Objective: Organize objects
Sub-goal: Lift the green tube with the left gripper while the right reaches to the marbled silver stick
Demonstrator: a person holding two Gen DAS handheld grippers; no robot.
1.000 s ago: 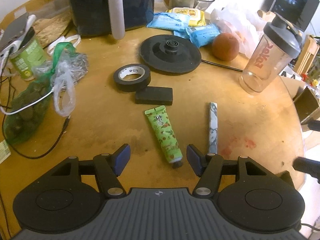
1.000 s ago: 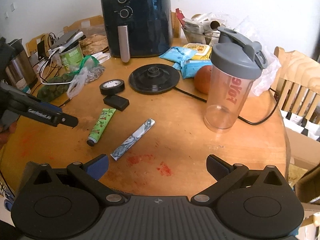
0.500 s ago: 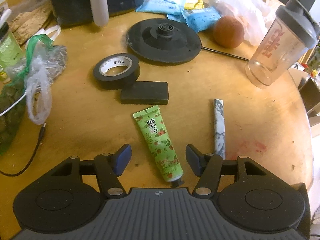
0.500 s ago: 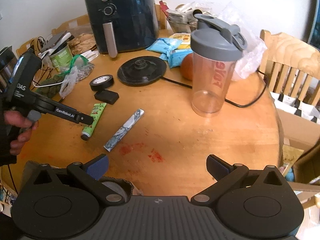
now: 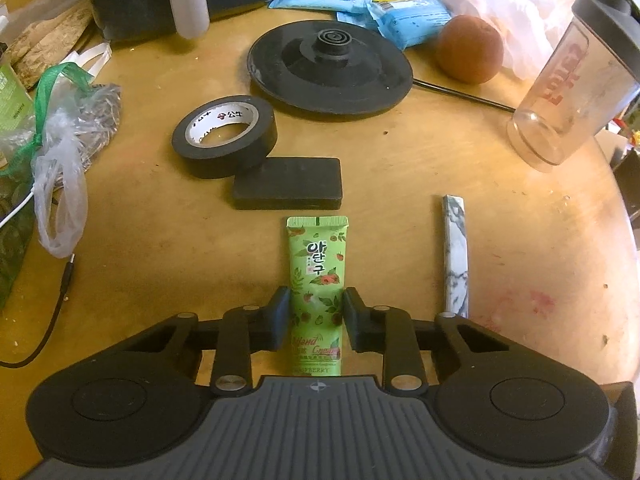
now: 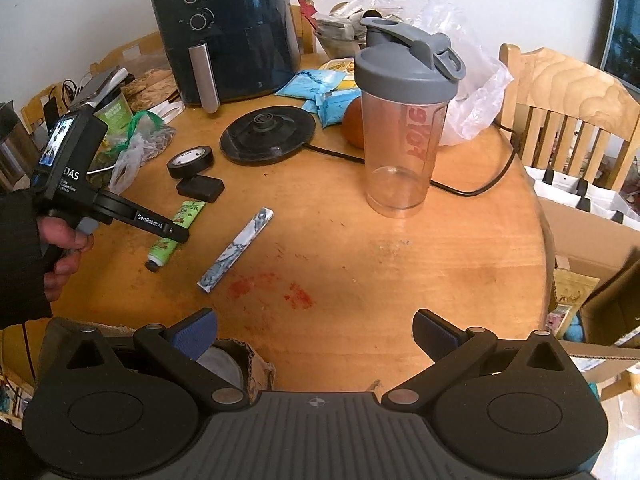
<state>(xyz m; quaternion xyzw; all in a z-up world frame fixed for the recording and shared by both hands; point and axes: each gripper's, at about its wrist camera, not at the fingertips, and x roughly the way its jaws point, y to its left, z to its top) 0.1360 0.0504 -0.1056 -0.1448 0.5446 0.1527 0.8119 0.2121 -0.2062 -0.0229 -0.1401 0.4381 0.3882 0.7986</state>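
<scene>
Closing on the green tube point(image 5: 316, 276), left gripper point(image 5: 316, 312) fingers touch it.

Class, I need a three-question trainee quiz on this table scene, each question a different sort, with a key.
1. True or false: the left gripper has its fingers either side of the green tube.
2. What touches the tape roll? A) black block B) shaker C) orange
3. Fill in: the right gripper is ____.

Key: 1 true; 2 A; 3 open, holding nothing.
</scene>
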